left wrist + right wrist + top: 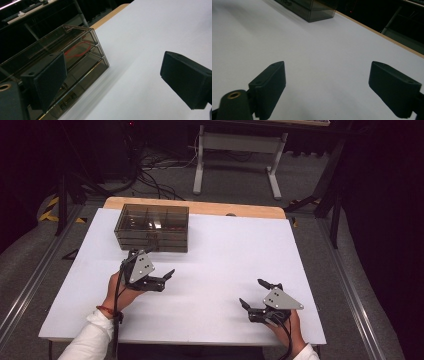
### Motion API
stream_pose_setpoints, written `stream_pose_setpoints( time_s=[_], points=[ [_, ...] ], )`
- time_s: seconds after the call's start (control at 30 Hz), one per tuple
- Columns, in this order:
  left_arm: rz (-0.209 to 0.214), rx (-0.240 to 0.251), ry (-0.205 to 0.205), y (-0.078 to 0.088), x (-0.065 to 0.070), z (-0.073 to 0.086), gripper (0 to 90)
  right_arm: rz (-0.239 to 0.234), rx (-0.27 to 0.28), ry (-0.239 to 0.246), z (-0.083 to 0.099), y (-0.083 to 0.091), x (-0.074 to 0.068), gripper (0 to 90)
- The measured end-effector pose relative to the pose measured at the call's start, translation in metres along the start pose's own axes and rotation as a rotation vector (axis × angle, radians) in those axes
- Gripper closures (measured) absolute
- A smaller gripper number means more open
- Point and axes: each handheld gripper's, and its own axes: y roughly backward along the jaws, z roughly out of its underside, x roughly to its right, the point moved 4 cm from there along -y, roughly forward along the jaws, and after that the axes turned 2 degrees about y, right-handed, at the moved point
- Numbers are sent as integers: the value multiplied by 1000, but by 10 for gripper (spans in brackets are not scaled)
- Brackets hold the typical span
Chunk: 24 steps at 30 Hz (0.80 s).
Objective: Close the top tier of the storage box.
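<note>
Toward the desk's far left corner stood the smoky drawer box (152, 227), just beyond the left gripper (154, 264), whose jaws gaped with one tip close to the box front. Near the front right edge, the right gripper (257, 294) hung with jaws wide apart, nothing between them.

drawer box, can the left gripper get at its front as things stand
Probably yes. The left gripper is open and sits just in front of the smoky drawer box, with one of its fingers already over the box's front in the left gripper view. Only bare white table shows between them.
</note>
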Motion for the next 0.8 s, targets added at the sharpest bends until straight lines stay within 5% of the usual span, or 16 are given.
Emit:
stream_pose_setpoints(
  time_s=[0.8],
  points=[
    [5, -46, -57, 18, 10, 20, 79, 1, 12, 2, -1, 2, 0, 148]
  ],
)
